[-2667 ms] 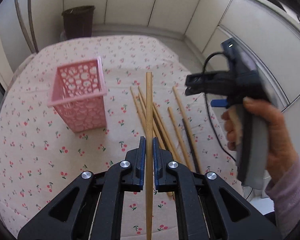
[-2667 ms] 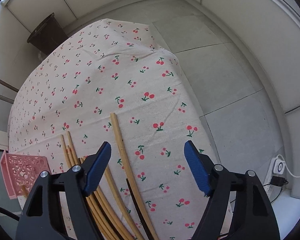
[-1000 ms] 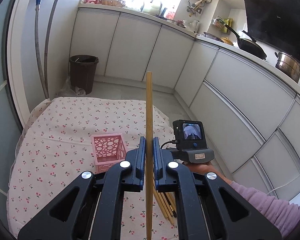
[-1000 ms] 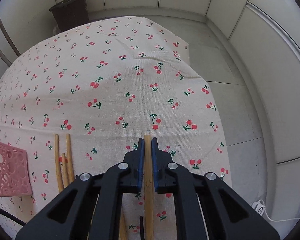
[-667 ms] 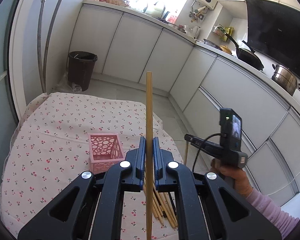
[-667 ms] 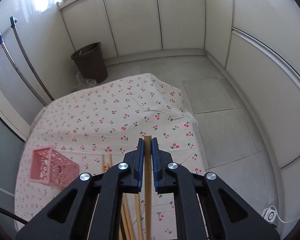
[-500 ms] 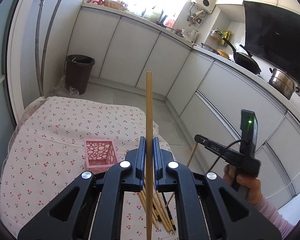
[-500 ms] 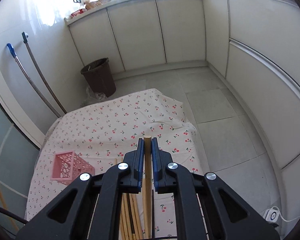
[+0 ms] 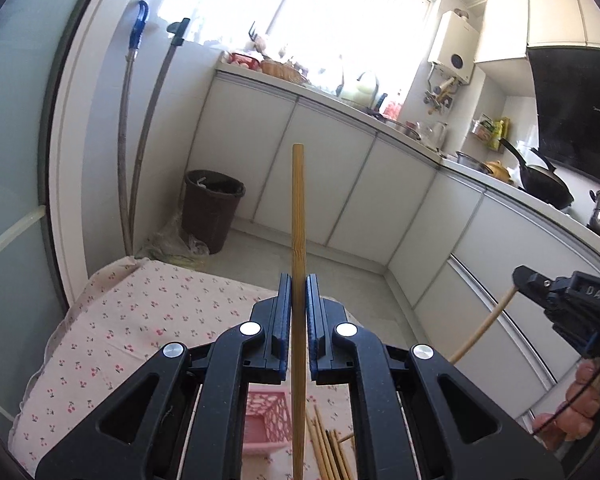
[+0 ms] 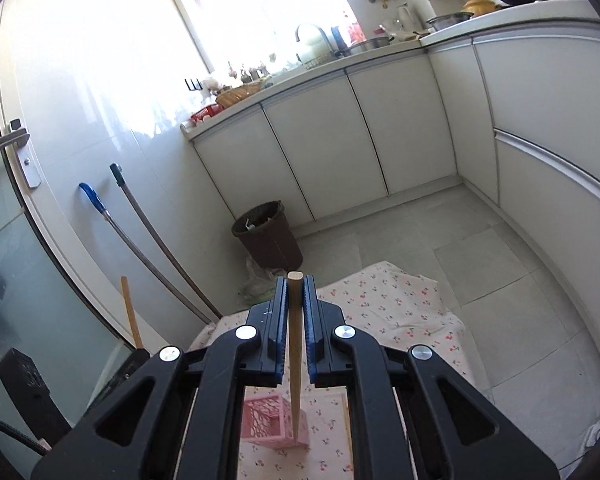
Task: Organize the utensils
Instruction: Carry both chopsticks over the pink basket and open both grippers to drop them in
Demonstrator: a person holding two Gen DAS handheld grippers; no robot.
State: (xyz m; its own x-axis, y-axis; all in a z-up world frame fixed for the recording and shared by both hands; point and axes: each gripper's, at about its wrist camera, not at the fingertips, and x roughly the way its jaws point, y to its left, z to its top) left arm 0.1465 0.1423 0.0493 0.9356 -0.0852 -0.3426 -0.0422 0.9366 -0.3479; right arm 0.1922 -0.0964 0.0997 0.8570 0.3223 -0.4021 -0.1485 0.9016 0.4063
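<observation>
White kitchen cabinets ring a low table under a cherry-print cloth; both grippers are high above it, each clamped on a chopstick.

Left gripper has its jaws closed on a wooden chopstick that runs straight up past the pads. Right gripper pinches a second stick, its end just past the fingertips, the rest hanging below; in the left view this stick slants down from the jaws. A pink basket stands on the cloth beneath, with loose chopsticks lying just beside it. A brown bin sits on the floor beyond the table.
</observation>
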